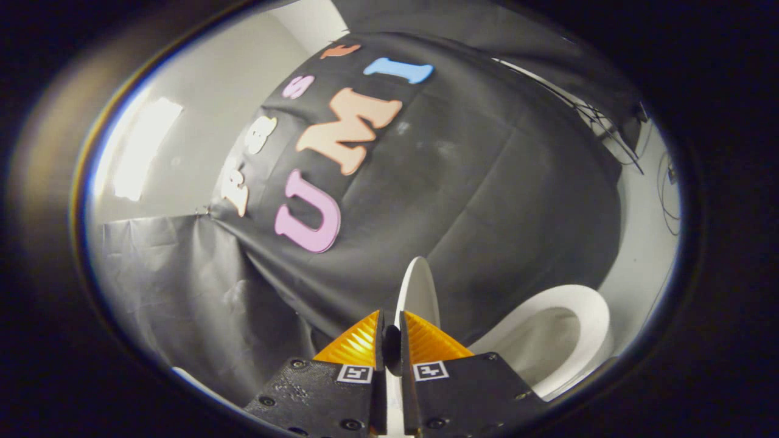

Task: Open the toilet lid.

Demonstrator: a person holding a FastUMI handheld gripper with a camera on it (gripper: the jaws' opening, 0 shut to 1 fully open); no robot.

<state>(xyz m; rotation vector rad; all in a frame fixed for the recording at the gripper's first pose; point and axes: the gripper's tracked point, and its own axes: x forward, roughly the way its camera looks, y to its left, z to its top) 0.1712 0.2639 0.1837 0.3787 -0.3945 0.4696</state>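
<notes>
The white toilet lid (419,289) stands raised on edge, and its rim runs down into the narrow gap between my two orange fingers (359,340). My gripper (392,331) is shut on that rim, with both pads pressing the thin edge. To the right of the fingers lies the open white toilet seat and bowl (569,331), seen at a tilt. The lid's lower part is hidden behind the black finger bodies.
Black cloth wall (487,201) hangs close behind the lid and the toilet. A pale wall with a bright light patch (143,149) is off to the left, and thin cables (608,131) run along the white wall at the right.
</notes>
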